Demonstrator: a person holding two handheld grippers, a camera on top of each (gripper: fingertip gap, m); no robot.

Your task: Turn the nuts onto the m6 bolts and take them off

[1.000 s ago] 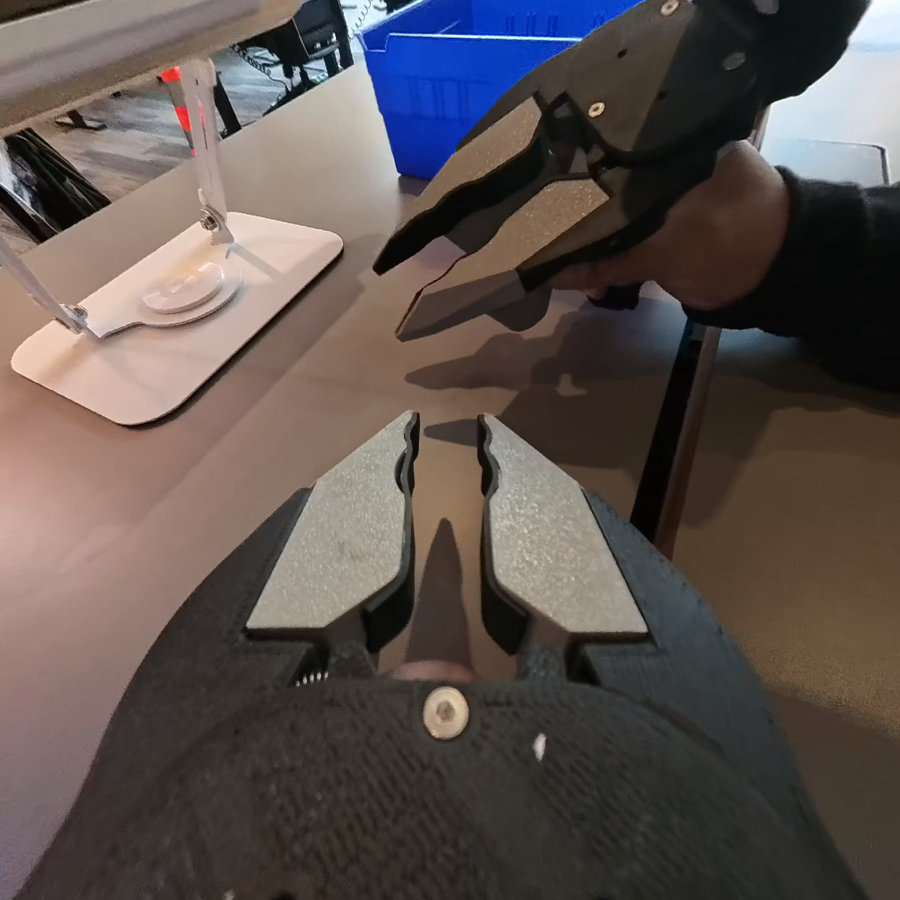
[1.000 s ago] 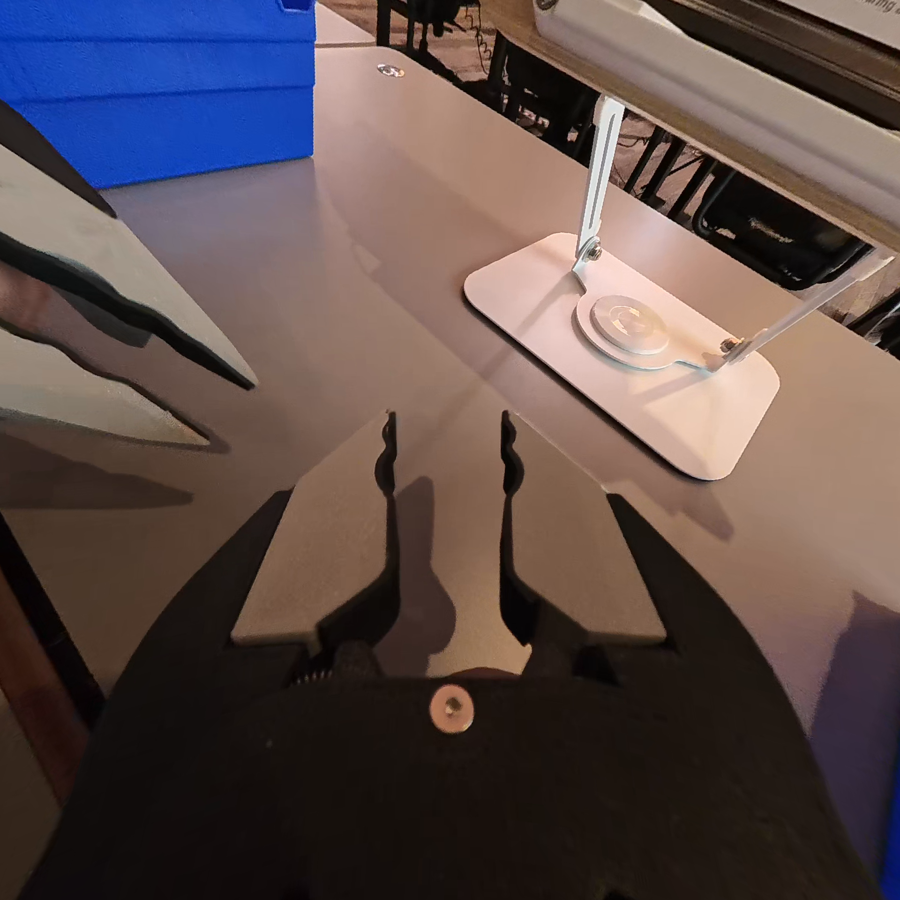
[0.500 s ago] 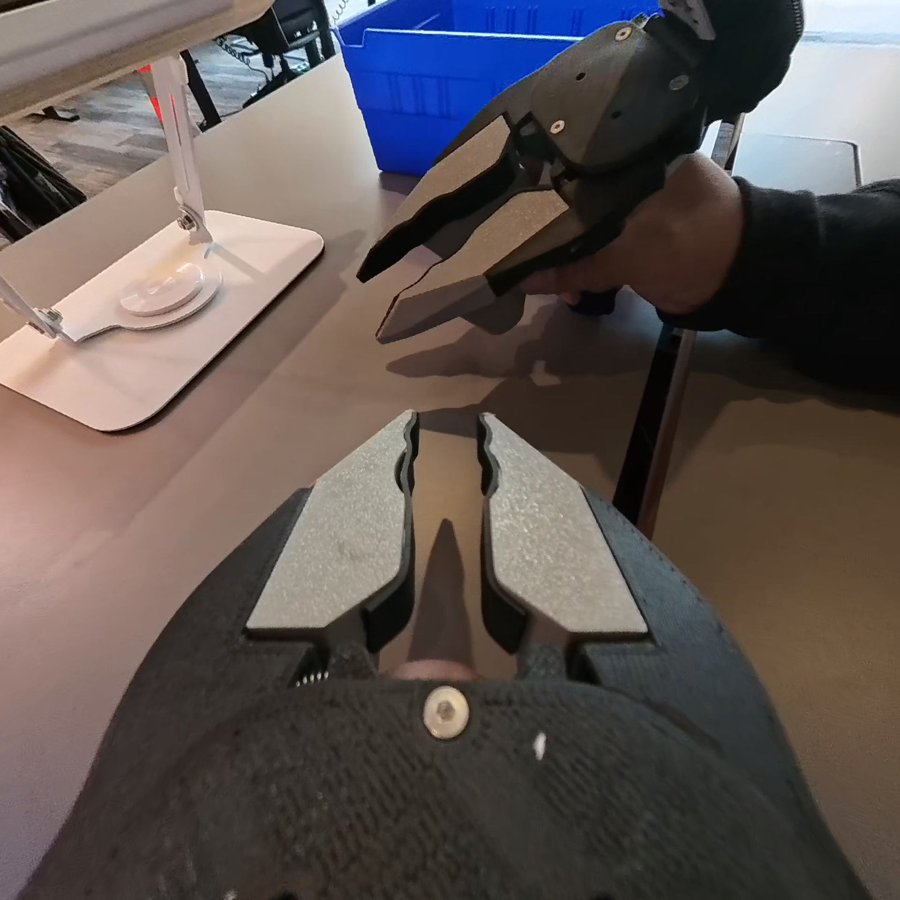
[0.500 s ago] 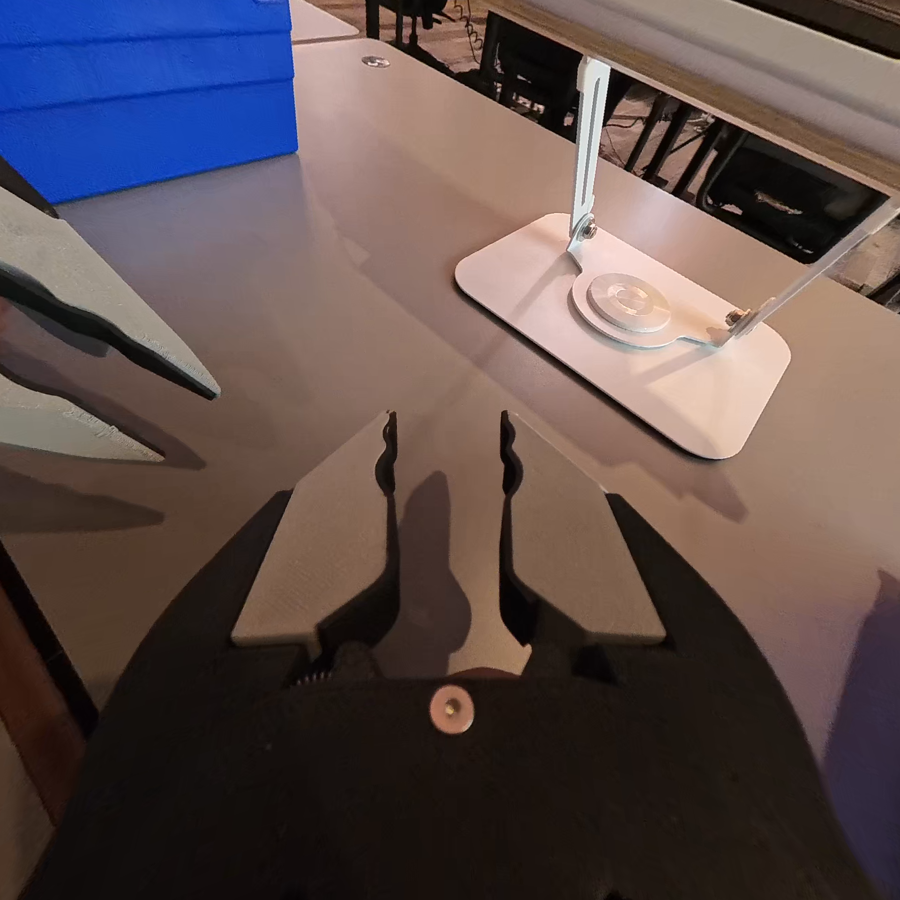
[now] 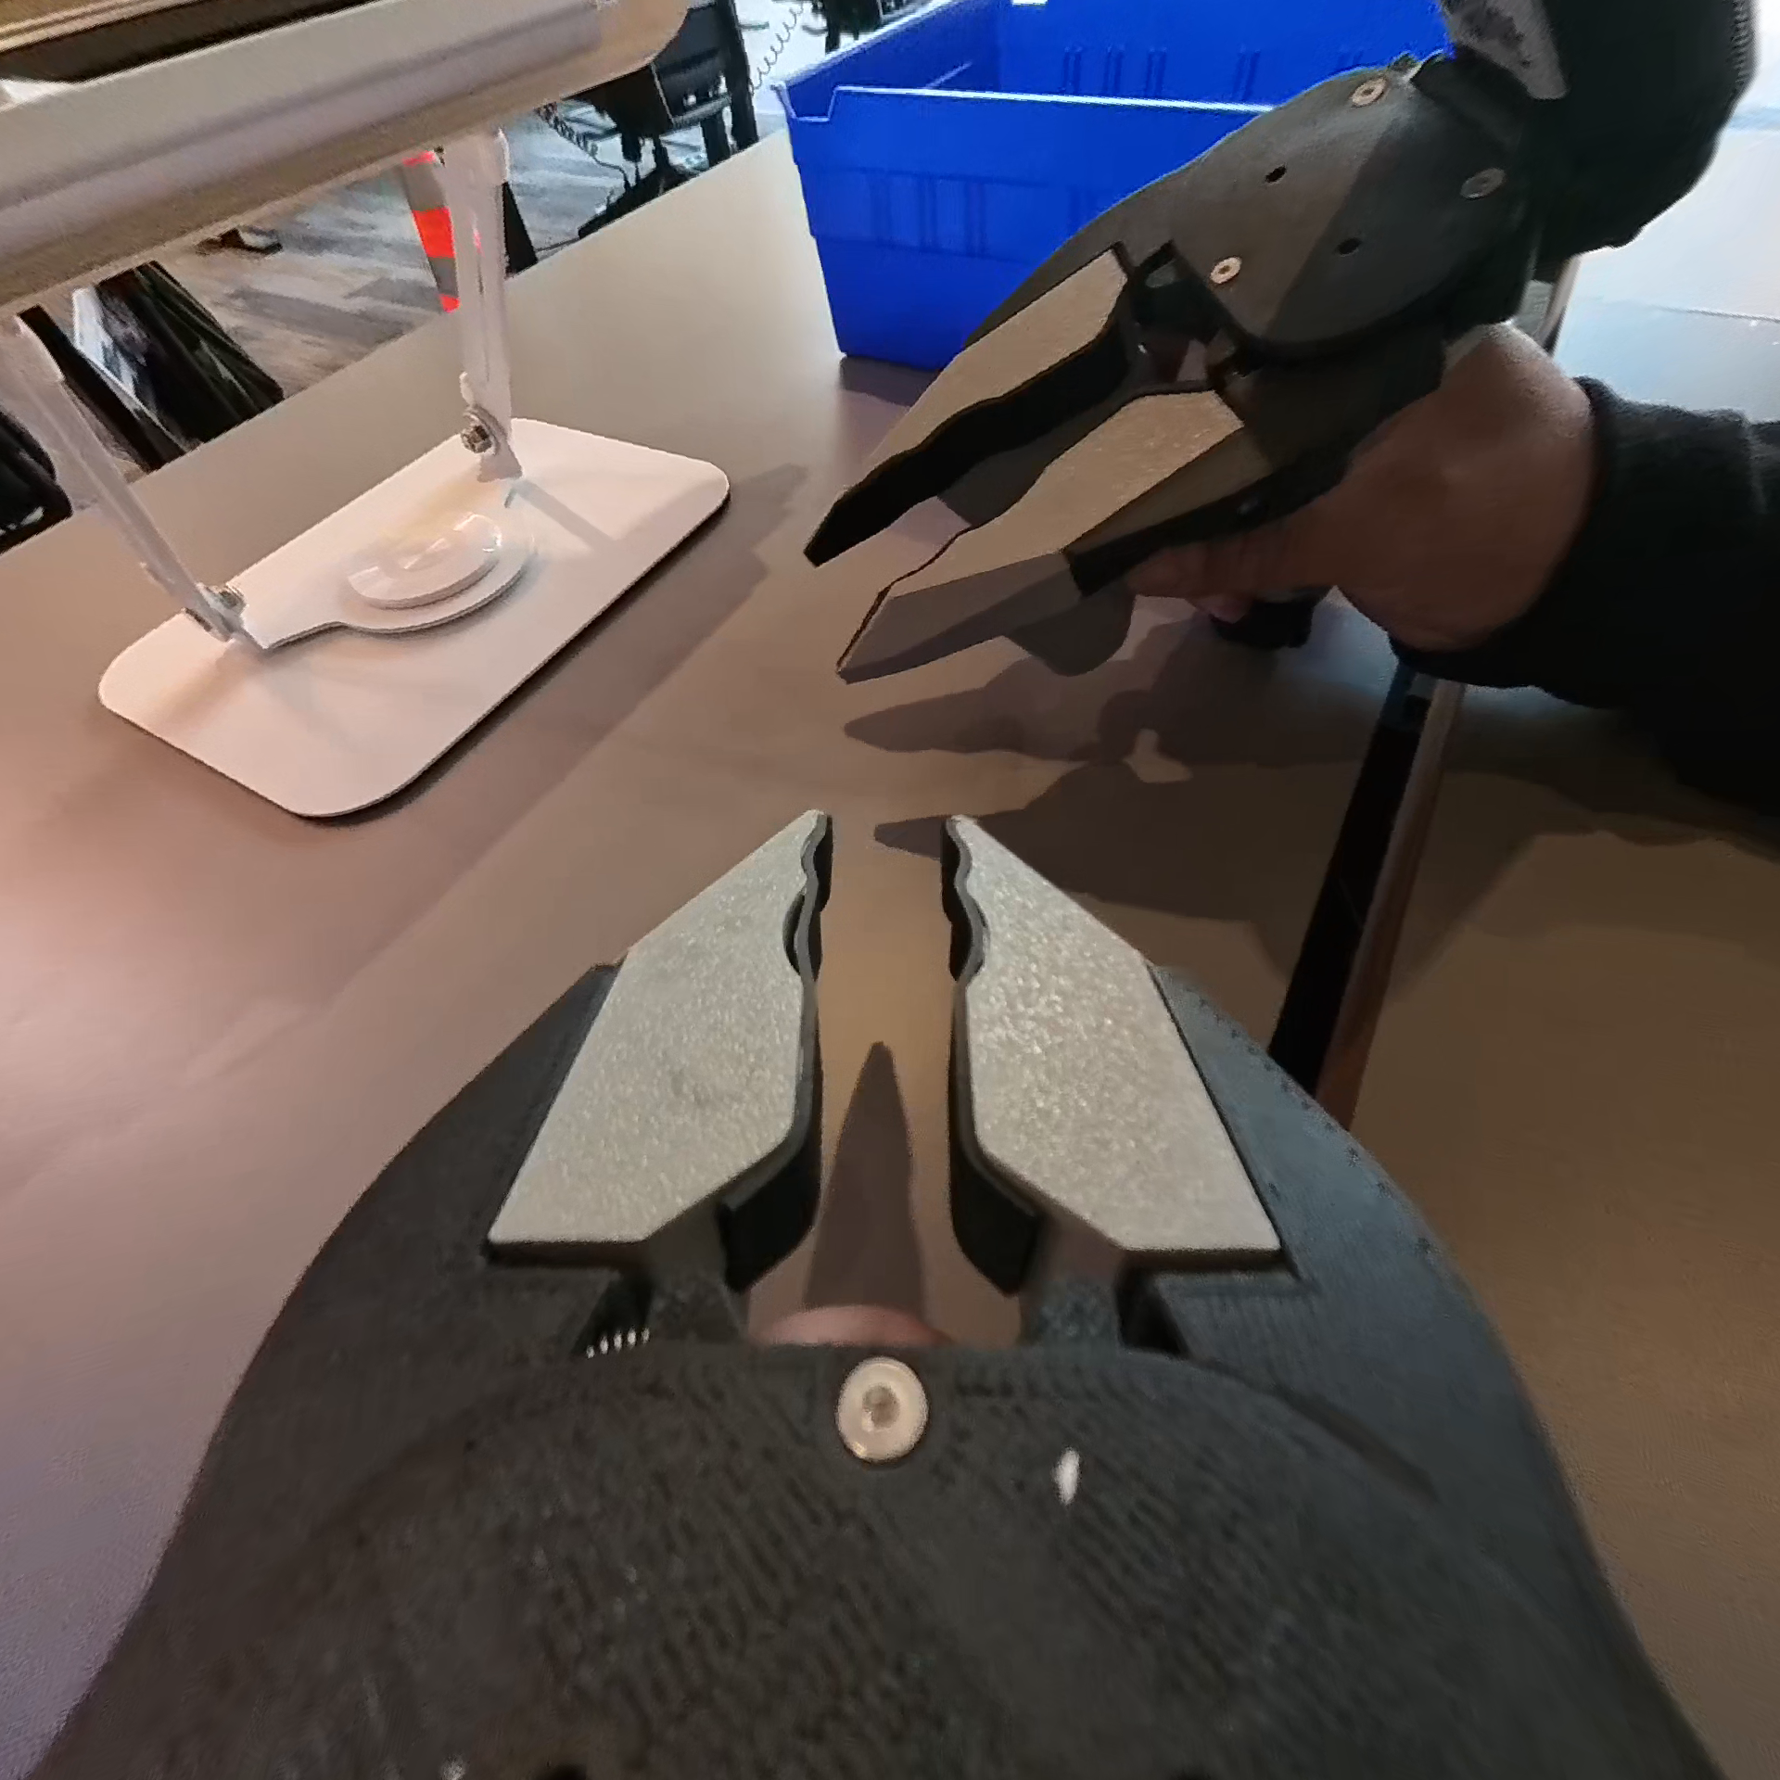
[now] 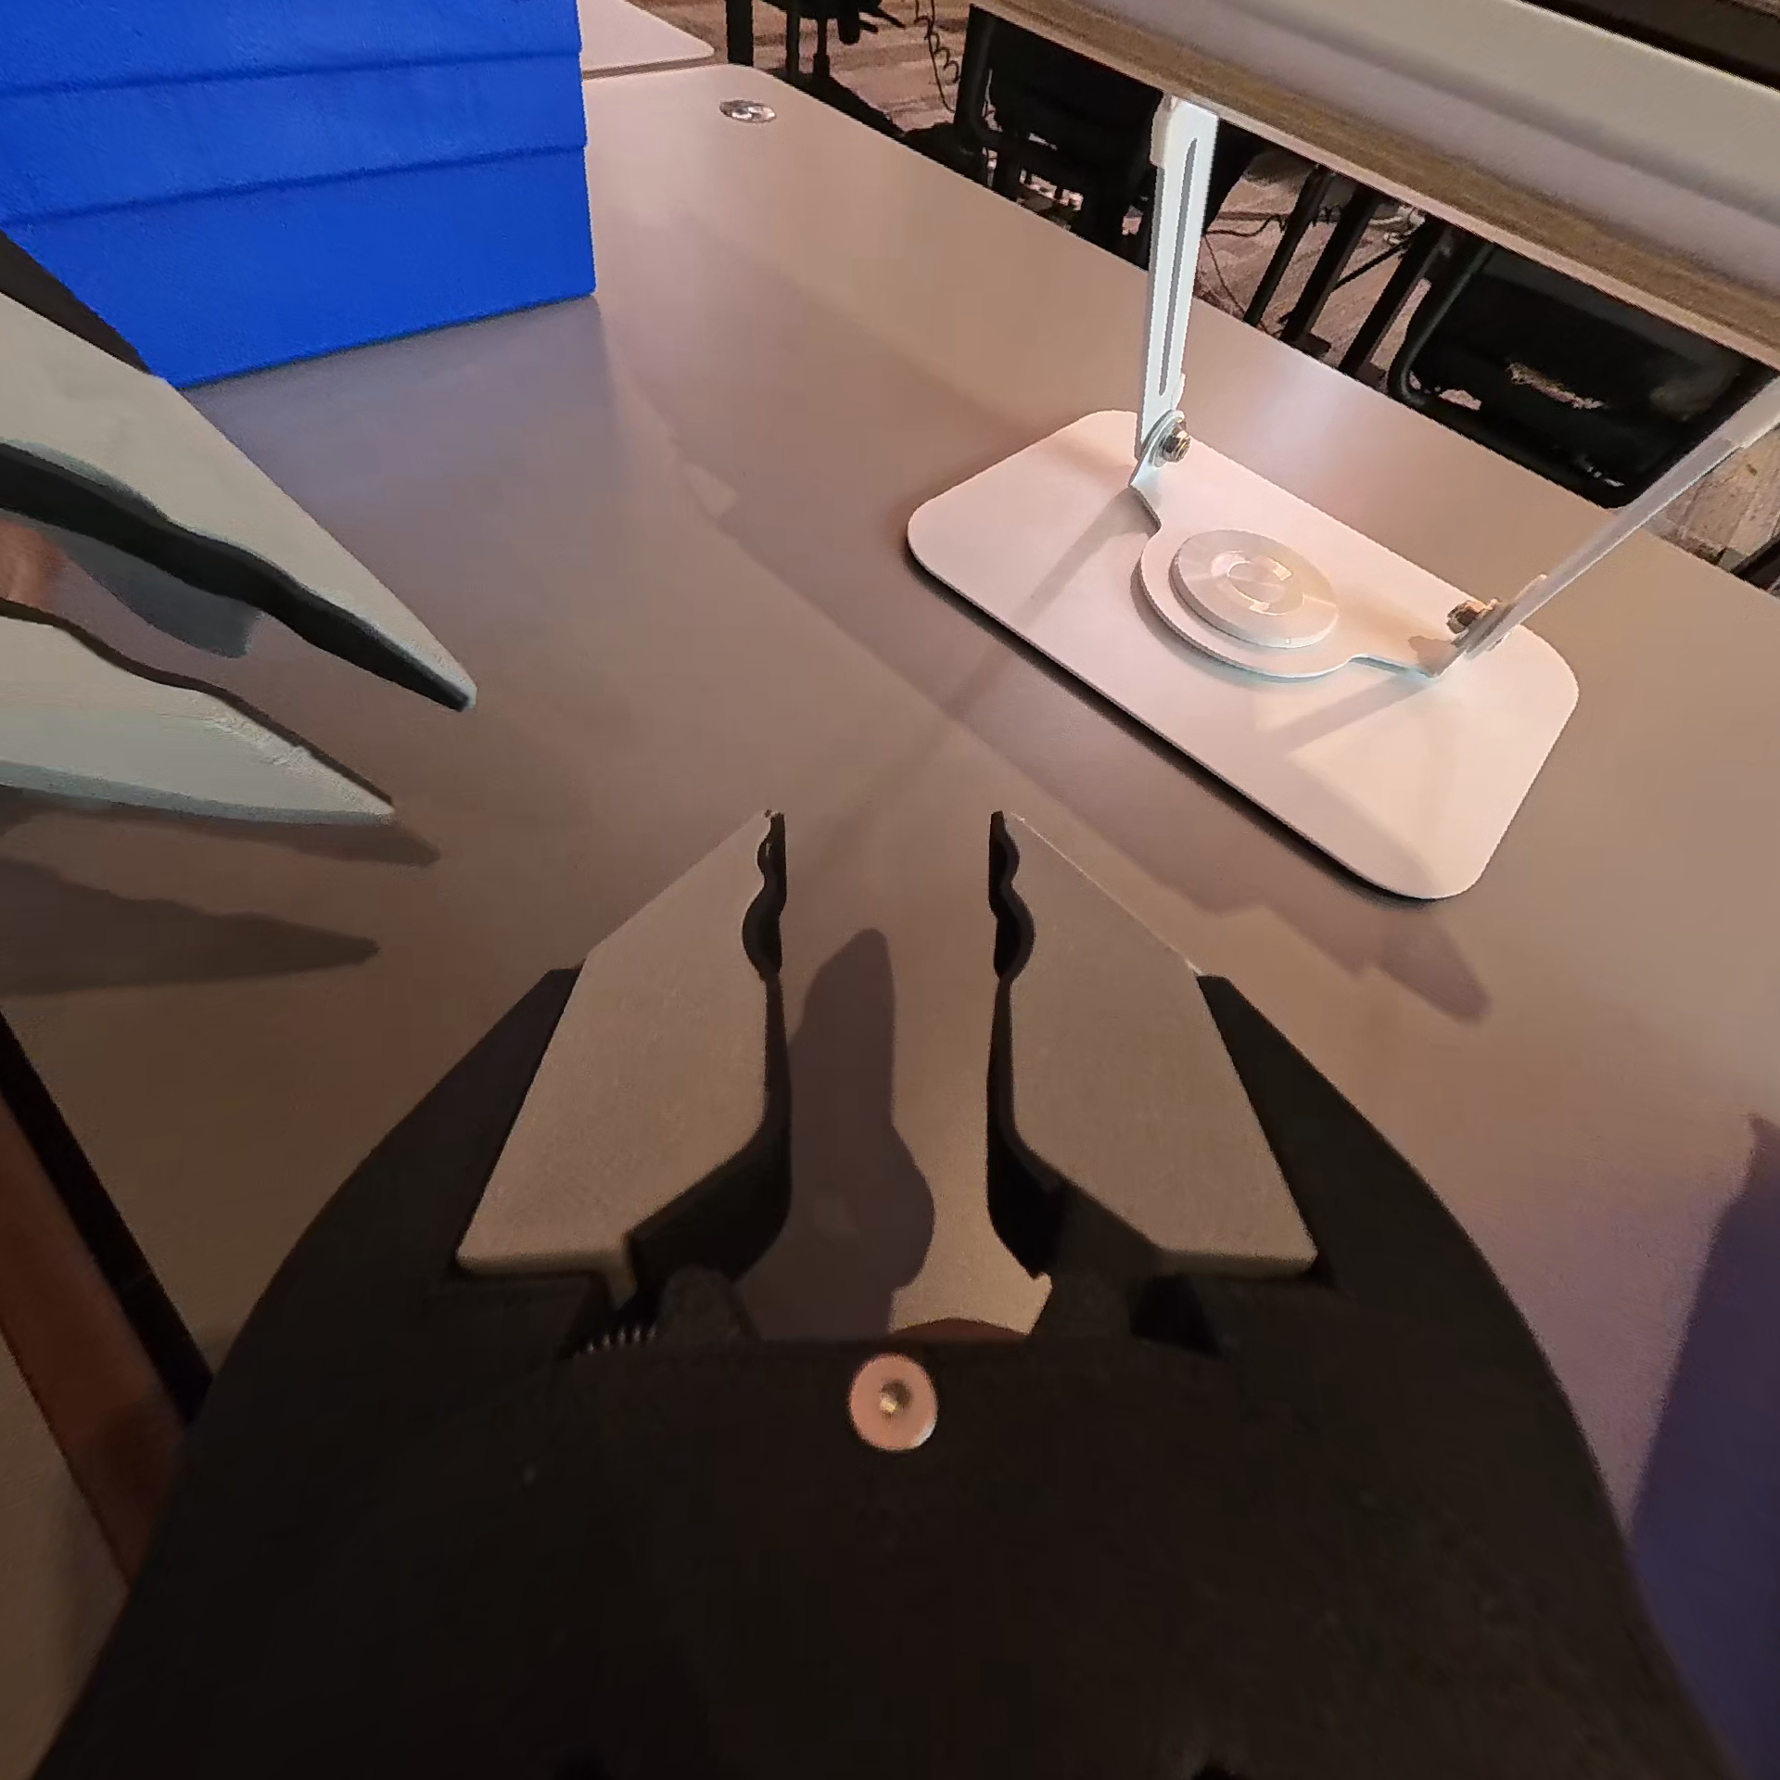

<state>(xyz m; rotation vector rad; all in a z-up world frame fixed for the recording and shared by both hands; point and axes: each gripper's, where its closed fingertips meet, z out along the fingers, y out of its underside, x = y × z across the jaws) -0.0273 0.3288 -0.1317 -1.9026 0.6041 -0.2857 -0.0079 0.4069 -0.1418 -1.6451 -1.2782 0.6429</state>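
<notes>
Nearest me, my left gripper hangs just above the grey-brown table, its fingers parted by a narrow gap with nothing between them. My right gripper hovers the same way, its gap somewhat wider, also empty. Taking the white stand base as the landmark: both grippers sit on the near side of it, the left gripper's tips well apart from its edge, the right gripper's closer to its near corner. Beyond the base and to the side away from its uprights stands the blue bin, at the far edge of the table.

No nut or M6 bolt shows in either view. I judge they may lie in the bin, whose inside I cannot see, so the task looks not yet started.

What could go wrong from here: the two grippers point toward each other, close together, and a careless swing toward the bin could knock one against the other. Reaching low past the base, I could also catch its slanted upright and shift the shelf it carries.
</notes>
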